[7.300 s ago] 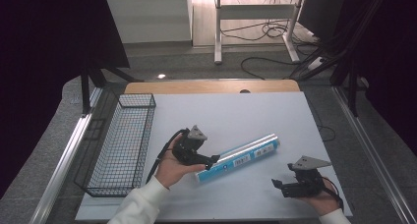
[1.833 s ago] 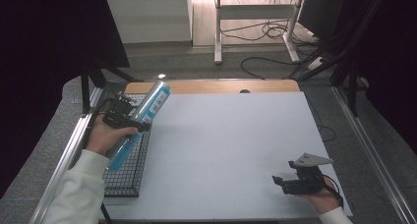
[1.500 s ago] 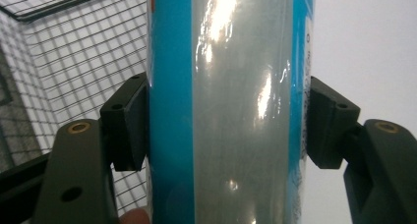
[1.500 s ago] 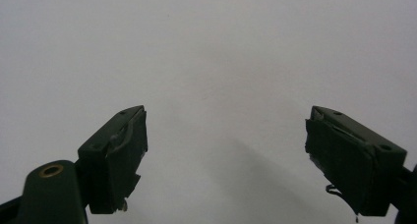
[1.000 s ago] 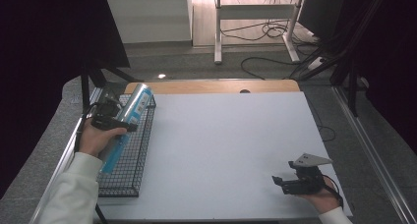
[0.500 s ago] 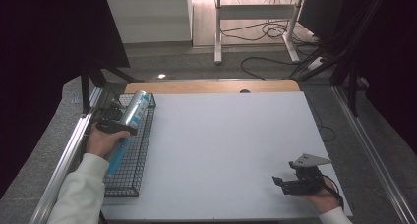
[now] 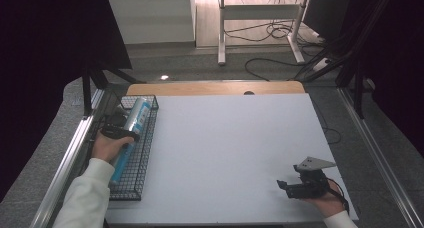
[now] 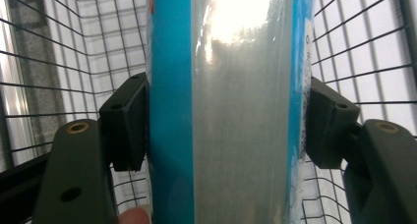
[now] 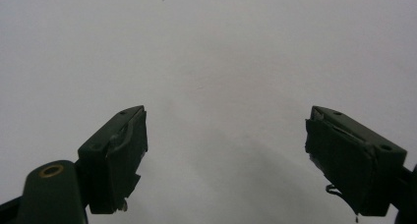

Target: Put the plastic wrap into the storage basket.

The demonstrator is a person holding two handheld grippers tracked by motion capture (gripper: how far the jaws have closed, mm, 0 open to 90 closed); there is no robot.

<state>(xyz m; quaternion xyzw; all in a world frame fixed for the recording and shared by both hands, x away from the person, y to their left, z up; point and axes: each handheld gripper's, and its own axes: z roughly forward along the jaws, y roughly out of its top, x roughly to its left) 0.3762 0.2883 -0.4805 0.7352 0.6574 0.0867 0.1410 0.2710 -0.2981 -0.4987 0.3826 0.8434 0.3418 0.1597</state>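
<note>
A long blue and clear tube-shaped pack [image 7: 131, 130] lies lengthwise inside the black wire basket [image 7: 146, 153] at the table's left edge. My left gripper [image 7: 120, 132] is shut on the pack at about its middle. In the left gripper view both pads press the sides of the pack [image 8: 231, 111], with basket mesh behind it. My right gripper [image 7: 286, 187] rests low at the table's front right. Its jaws stand wide apart in the right gripper view [image 9: 226, 160] with bare white tabletop between them.
The white tabletop [image 7: 230, 138] spreads between the basket and the right hand. A wooden strip [image 7: 215, 88] runs along the far edge. Metal rails [image 7: 70, 158] flank the table, and cables and a desk frame [image 7: 260, 23] lie on the floor beyond.
My left hand has lowered the pack down into the basket, and it now lies flatter along the basket's length. The right gripper has stayed in place.
</note>
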